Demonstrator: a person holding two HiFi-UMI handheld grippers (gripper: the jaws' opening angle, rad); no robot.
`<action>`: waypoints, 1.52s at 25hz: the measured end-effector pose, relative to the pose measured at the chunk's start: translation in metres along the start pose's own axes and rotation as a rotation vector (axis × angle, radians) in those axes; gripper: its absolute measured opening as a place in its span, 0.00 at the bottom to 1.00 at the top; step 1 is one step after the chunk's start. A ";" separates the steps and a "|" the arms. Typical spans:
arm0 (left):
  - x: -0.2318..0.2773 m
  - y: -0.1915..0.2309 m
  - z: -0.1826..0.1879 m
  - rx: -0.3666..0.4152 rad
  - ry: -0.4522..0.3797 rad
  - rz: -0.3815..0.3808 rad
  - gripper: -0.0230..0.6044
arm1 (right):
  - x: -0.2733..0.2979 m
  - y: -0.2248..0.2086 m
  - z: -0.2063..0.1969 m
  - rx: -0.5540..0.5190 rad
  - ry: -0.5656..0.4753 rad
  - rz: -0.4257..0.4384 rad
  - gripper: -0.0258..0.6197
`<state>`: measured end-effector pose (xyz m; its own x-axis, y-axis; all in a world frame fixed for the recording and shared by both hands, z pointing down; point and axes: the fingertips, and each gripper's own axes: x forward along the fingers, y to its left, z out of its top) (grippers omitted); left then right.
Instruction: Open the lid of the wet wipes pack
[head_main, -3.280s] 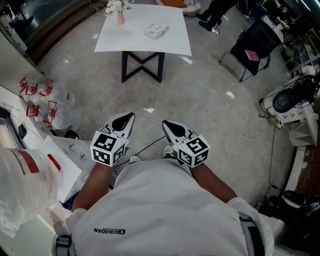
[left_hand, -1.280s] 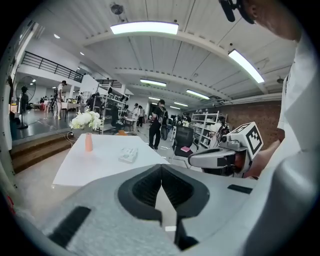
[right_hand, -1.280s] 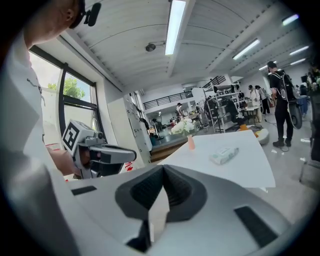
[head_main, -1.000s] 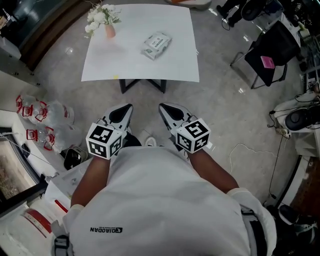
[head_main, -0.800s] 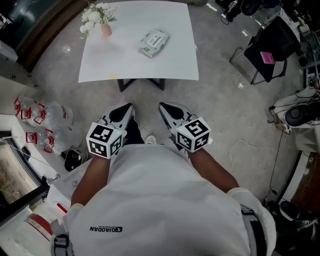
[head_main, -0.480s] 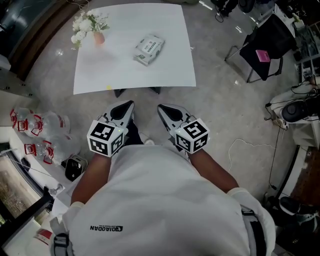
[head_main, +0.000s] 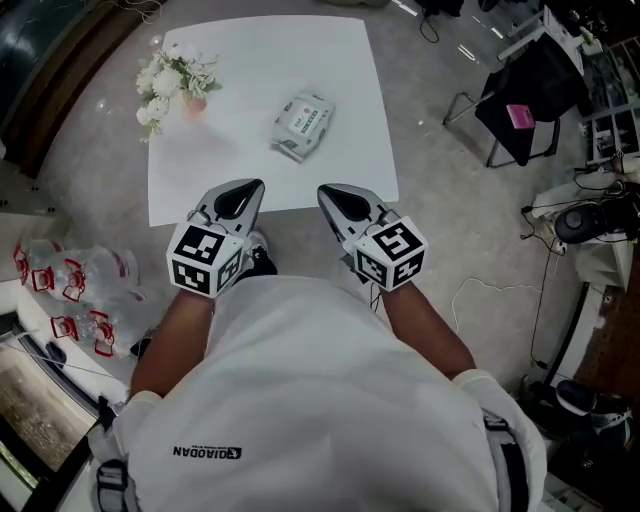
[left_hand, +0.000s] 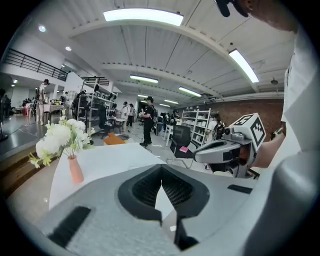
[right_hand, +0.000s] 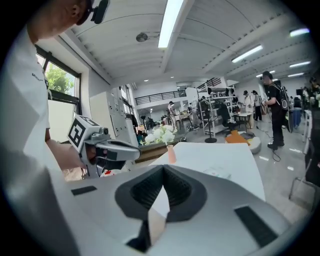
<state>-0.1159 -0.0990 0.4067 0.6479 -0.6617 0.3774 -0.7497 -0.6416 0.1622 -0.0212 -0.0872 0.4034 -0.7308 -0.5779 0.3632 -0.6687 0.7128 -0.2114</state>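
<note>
Left tongs (head_main: 252, 184) and right tongs (head_main: 326, 189) are both closed on nothing; the wet wipes pack (head_main: 302, 125) lies on the tabletop (head_main: 250, 60) at 12 o'clock between them, long axis 1-to-7, roughly equidistant.

table top (head_main: 300, 60): smooth, matt white. floor (head_main: 450, 230): polished grey, glossy, light glints. wet wipes pack (head_main: 303, 125): soft plastic film, slight sheen. left gripper (head_main: 257, 184), right gripper (head_main: 324, 190): matt pale plastic shells; pads (left_hand: 145, 187) black, finely ribbed. shirt (head_main: 320, 400): white cloth.
</note>
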 end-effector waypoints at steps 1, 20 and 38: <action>0.004 0.009 0.007 0.015 -0.003 -0.010 0.05 | 0.009 -0.004 0.009 0.005 -0.011 -0.010 0.05; 0.050 0.109 0.020 0.062 0.028 -0.173 0.05 | 0.119 -0.039 0.038 0.058 -0.007 -0.172 0.05; 0.079 0.110 0.029 0.025 0.010 -0.014 0.05 | 0.119 -0.080 0.052 -0.014 0.000 -0.043 0.05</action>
<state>-0.1433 -0.2335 0.4276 0.6566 -0.6489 0.3844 -0.7370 -0.6602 0.1446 -0.0619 -0.2332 0.4164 -0.7011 -0.6082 0.3721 -0.6979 0.6924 -0.1832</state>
